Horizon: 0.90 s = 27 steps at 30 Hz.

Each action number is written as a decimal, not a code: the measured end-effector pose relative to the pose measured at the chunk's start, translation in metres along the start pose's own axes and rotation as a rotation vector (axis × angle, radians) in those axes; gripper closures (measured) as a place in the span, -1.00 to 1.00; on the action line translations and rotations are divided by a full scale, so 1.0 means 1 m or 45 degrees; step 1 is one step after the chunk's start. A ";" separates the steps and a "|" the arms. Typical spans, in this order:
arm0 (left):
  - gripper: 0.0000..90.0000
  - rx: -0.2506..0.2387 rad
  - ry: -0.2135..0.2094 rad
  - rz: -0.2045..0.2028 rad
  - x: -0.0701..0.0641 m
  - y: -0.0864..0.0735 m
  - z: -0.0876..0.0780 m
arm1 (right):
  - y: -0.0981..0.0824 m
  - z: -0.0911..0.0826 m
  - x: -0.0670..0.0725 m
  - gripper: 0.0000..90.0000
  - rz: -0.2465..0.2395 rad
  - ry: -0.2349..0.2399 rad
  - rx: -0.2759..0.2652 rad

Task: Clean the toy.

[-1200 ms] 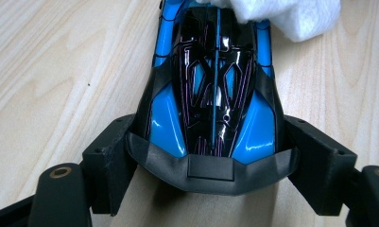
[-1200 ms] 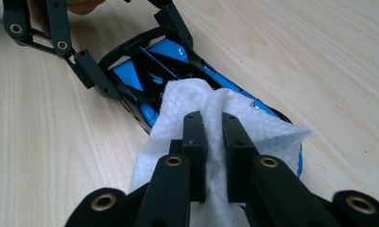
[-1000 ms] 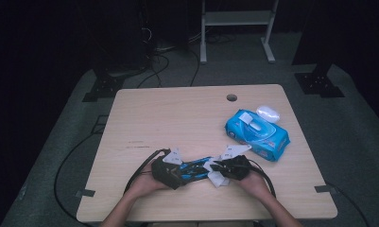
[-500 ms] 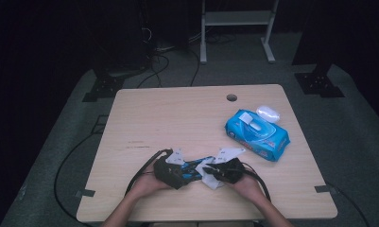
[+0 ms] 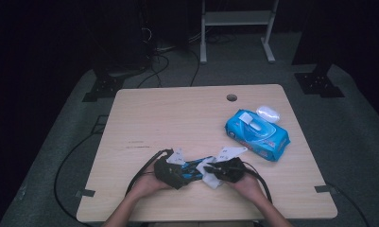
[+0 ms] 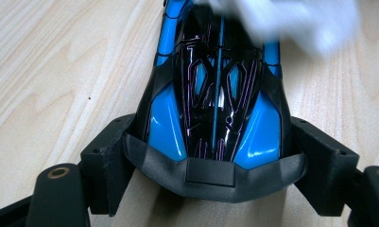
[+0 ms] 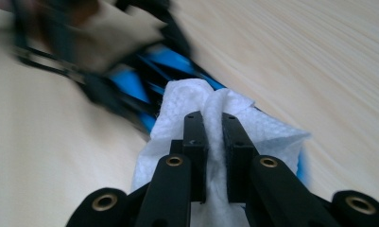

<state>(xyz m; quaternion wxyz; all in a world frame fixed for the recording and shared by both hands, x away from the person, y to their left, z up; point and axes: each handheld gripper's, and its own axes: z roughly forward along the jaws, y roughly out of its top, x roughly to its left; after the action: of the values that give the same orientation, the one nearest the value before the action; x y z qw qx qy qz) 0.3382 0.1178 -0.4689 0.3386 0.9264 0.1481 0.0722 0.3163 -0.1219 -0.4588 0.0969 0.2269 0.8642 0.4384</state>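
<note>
toy car (image 6: 215,94) blk/blue, purple lines | wipe (image 7: 187,104) white | wipes pack (image 5: 257,134) blue

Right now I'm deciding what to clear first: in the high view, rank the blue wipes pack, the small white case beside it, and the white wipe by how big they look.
1. blue wipes pack, clearly largest.
2. white wipe, though the right gripper pinching it hides part of it.
3. small white case, close to the wipe's visible patch, so the last two places are unsure.

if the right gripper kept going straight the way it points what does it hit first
Probably the blue and black toy car: the right gripper, shut on a white wipe, points at it, though depth is blurry.
</note>
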 end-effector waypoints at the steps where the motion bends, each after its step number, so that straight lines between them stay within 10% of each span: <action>1: -0.49 0.000 0.000 0.000 0.000 0.000 0.000 | 0.000 0.000 0.000 0.82 0.000 0.000 0.000; 5: -0.49 0.002 0.000 0.005 0.000 0.000 0.000 | 0.004 0.002 0.005 0.82 -0.063 -0.005 0.020; 12: -0.48 -0.005 -0.002 -0.002 0.000 -0.001 0.000 | -0.016 -0.015 -0.028 0.82 0.135 -0.090 0.050; 21: -0.48 0.005 0.006 0.000 -0.001 0.000 -0.001 | 0.003 0.003 0.003 0.82 0.000 0.021 -0.006; 27: -0.48 0.002 0.001 0.006 -0.001 -0.001 -0.001 | -0.013 -0.010 -0.025 0.82 0.110 -0.111 0.041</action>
<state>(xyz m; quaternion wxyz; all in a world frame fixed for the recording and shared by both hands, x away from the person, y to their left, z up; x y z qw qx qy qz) 0.3370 0.1186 -0.4689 0.3378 0.9269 0.1462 0.0734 0.3310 -0.1477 -0.4637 0.1119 0.2846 0.8554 0.4180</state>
